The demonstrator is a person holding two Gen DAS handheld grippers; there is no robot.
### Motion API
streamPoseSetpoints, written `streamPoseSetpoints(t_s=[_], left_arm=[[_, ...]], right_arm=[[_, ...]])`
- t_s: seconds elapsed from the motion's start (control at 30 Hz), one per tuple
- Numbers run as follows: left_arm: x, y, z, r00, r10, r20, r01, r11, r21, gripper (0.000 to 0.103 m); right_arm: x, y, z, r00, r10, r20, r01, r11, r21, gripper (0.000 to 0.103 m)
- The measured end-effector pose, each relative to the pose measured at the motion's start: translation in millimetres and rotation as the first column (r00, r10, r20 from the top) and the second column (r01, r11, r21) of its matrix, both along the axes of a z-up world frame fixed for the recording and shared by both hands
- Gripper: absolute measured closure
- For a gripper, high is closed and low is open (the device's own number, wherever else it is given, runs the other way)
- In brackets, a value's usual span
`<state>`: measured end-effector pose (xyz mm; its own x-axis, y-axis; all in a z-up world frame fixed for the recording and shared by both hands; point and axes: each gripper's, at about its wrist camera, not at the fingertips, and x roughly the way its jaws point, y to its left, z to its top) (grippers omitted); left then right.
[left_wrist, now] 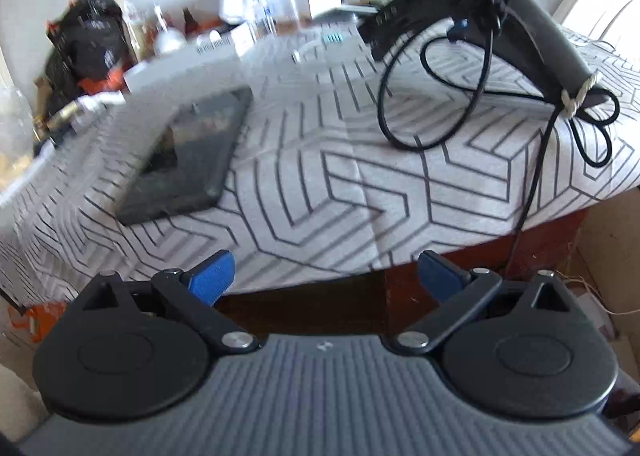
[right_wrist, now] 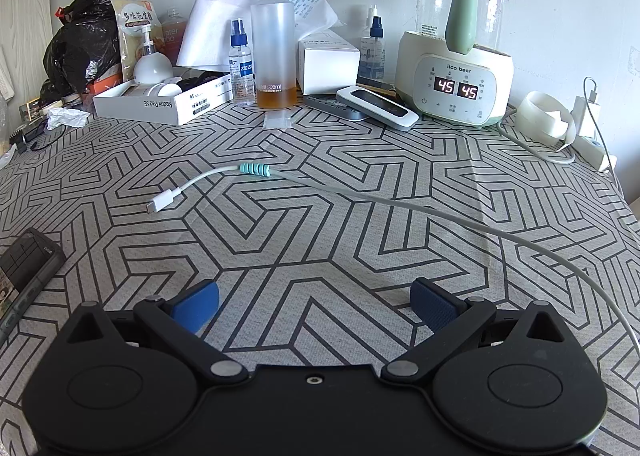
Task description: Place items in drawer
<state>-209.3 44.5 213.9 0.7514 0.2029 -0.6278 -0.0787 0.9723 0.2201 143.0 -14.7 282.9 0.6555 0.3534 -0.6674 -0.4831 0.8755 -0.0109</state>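
Note:
A dark tablet (left_wrist: 188, 156) lies flat on the patterned tablecloth (left_wrist: 320, 184), left of centre; its corner (right_wrist: 24, 268) shows at the left edge of the right wrist view. A white charging cable (right_wrist: 256, 170) with a teal sleeve runs across the cloth ahead of my right gripper (right_wrist: 316, 292), which is open, empty and low over the table. My left gripper (left_wrist: 326, 268) is open and empty, held below the table's front edge, facing dark brown wood (left_wrist: 460, 268) under the cloth. The right gripper's body and handle (left_wrist: 532, 28) rest on the table at upper right.
Clutter lines the back wall: a white tablet box (right_wrist: 160, 102), a tall bottle with amber liquid (right_wrist: 276, 52), spray bottles (right_wrist: 241, 64), a kettle base showing 45 (right_wrist: 456, 88), a black bag (right_wrist: 88, 32). A black cable (left_wrist: 436, 96) loops over the cloth.

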Motion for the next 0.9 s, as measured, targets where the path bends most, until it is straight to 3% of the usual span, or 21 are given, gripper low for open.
streamPoseSetpoints(t_s=[0.03,0.1,0.13,0.17,0.2,0.27,0.37,0.57,0.77,0.9], left_arm=[[1,-8,-1,1.0,0.024,-0.021,-0.022,0.996,0.089,0.003],[12,-35,-11,0.992,0.037,-0.12,0.004,0.945,0.327,0.003],[12,-37,-10,0.996,-0.005,-0.094,0.031,0.959,0.281,0.003],[8,-34,-6,0.998,-0.053,-0.039,0.059,0.982,0.178,0.002],[5,-33,-4,0.997,-0.076,-0.013,0.077,0.986,0.149,0.002],[5,-34,-1,0.998,-0.057,-0.018,0.06,0.982,0.181,0.001],[0,-21,2,0.999,-0.041,0.014,0.039,0.993,0.115,0.0],[2,-16,-4,0.999,-0.042,0.004,0.042,0.994,0.101,0.0],[3,-11,-7,0.996,-0.083,0.022,0.084,0.996,-0.041,0.0],[11,-9,-19,0.992,-0.119,-0.039,0.116,0.991,-0.068,0.0]], right_arm=[[-2,-1,2,1.0,0.0,0.0,0.0,1.0,0.0,0.0],[-3,-1,3,1.0,0.0,0.0,0.0,1.0,0.0,0.0],[-3,-1,3,1.0,0.0,0.0,0.0,1.0,0.0,0.0],[-3,-1,4,1.0,0.0,0.0,0.0,1.0,0.0,0.0],[-3,-1,3,1.0,0.0,0.0,0.0,1.0,0.0,0.0],[-2,-1,2,1.0,0.0,0.0,0.0,1.0,0.0,0.0],[-1,0,1,1.0,0.0,0.0,0.0,1.0,0.0,0.0],[2,1,-3,1.0,0.0,0.0,0.0,1.0,0.0,0.0],[-3,-1,4,1.0,0.0,0.0,0.0,1.0,0.0,0.0],[-2,-1,2,1.0,0.0,0.0,0.0,1.0,0.0,0.0]])
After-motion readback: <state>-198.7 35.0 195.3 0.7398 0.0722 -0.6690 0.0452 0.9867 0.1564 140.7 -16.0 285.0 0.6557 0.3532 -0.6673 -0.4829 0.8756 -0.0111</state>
